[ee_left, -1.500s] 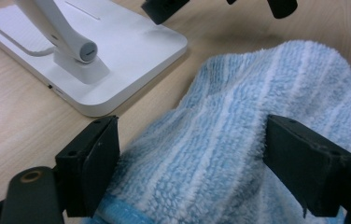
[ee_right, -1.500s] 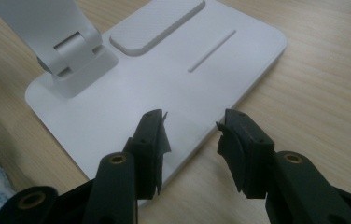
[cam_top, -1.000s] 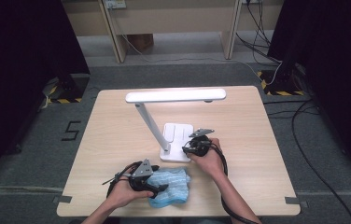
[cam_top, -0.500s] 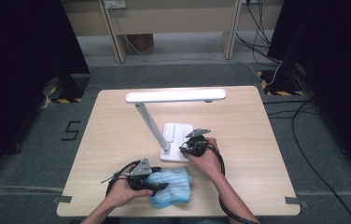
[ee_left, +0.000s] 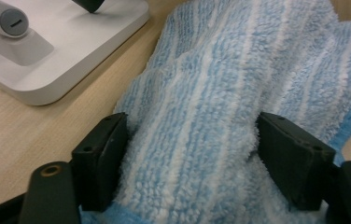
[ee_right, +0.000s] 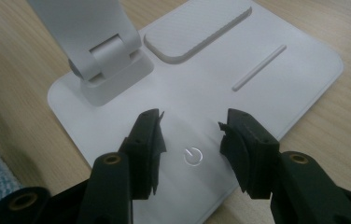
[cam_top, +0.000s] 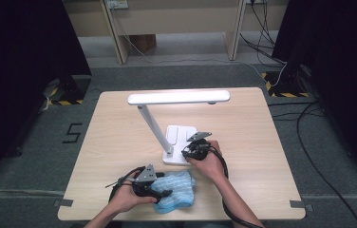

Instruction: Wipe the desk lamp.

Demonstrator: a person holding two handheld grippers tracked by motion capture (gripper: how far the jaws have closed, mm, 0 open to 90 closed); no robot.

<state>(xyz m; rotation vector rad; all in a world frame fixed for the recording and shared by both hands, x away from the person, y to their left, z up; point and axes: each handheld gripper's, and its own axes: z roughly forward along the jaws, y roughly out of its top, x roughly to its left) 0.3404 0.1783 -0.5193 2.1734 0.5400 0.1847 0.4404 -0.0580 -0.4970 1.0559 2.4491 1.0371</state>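
A fluffy blue-and-white striped towel lies bunched near the table's front edge. My left gripper is shut on a fold of it, and the cloth bulges between the pads. Its jaws have just been closing on the towel. My right gripper is open and hovers low over the white desk lamp's base. The round power button sits between its fingertips, and nothing is held.
The lamp's slanted arm rises from the base to a long white head spanning the table's middle. The wooden table ends just in front of the towel. Cables and dark stands lie on the floor around it.
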